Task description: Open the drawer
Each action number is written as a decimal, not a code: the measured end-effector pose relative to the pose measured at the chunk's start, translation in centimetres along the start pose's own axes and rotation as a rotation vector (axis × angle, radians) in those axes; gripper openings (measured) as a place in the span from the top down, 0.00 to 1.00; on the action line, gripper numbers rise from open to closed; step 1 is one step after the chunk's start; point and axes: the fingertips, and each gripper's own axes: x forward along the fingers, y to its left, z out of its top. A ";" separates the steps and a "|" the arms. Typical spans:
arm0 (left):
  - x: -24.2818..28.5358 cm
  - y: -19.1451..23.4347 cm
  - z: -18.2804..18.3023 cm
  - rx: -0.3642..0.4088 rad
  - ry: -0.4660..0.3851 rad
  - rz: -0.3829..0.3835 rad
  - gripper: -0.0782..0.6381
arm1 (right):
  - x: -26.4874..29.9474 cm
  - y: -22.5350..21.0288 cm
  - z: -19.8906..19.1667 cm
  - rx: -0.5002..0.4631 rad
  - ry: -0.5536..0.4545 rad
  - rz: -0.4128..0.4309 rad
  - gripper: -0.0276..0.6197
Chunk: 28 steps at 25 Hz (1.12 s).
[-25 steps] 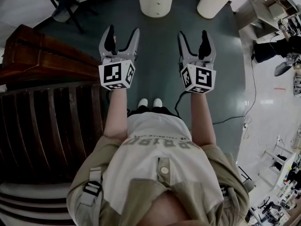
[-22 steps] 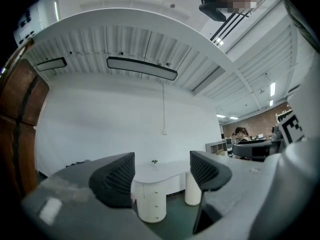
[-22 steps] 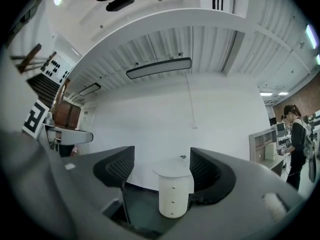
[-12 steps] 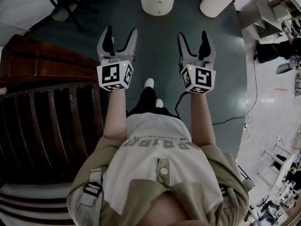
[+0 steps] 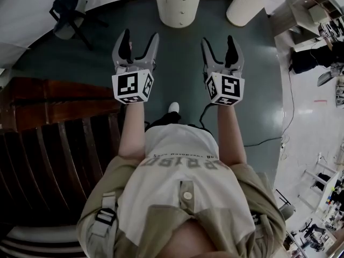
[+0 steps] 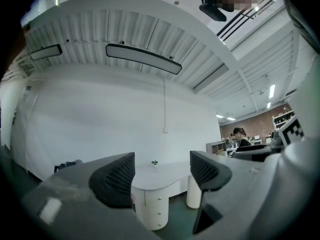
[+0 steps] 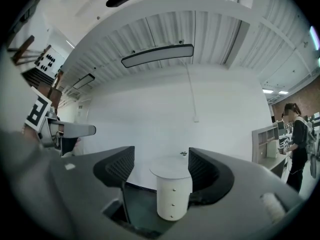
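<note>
Head view, looking steeply down on a standing person. The left gripper (image 5: 141, 39) and right gripper (image 5: 219, 43) are held side by side at about the same height over the dark green floor (image 5: 177, 74), both pointing forward and touching nothing.

Left gripper view: the two black ribbed fingers (image 6: 114, 179) stand well apart and released, with only the far scene between them. Right gripper view: the two fingers (image 7: 116, 166) are likewise spread and empty.

Ahead of both grippers, well apart from them, stands the white rounded drawer pedestal (image 7: 174, 199) under a white curved tabletop (image 6: 167, 170). Its long axis is upright. The drawer fronts face the person and carry three small round knobs in one vertical column; all fronts sit flush, so the drawers are closed. In the right gripper view the pedestal appears in the gap between the fingers, far behind them.

A second white pedestal (image 5: 244, 7) stands to the right of the first, making two in all. One small green plant (image 6: 154, 162) sits on the tabletop.

At the person's left is a dark brown wooden cabinet (image 5: 54, 144). One black office chair (image 5: 67, 4) stands at upper left.
</note>
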 end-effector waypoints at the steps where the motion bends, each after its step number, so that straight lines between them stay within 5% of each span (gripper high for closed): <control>1: 0.6 0.6 -0.1 -0.005 0.000 -0.001 0.41 | 0.8 0.2 -0.1 -0.001 0.002 -0.001 0.43; 13: 7.0 1.4 -2.6 -0.030 0.052 -0.018 0.41 | 7.0 -2.6 -2.4 -0.002 0.064 0.003 0.44; 28: 20.7 -1.0 -6.8 -0.031 0.099 0.104 0.41 | 20.0 -12.4 -8.1 -0.020 0.151 0.148 0.45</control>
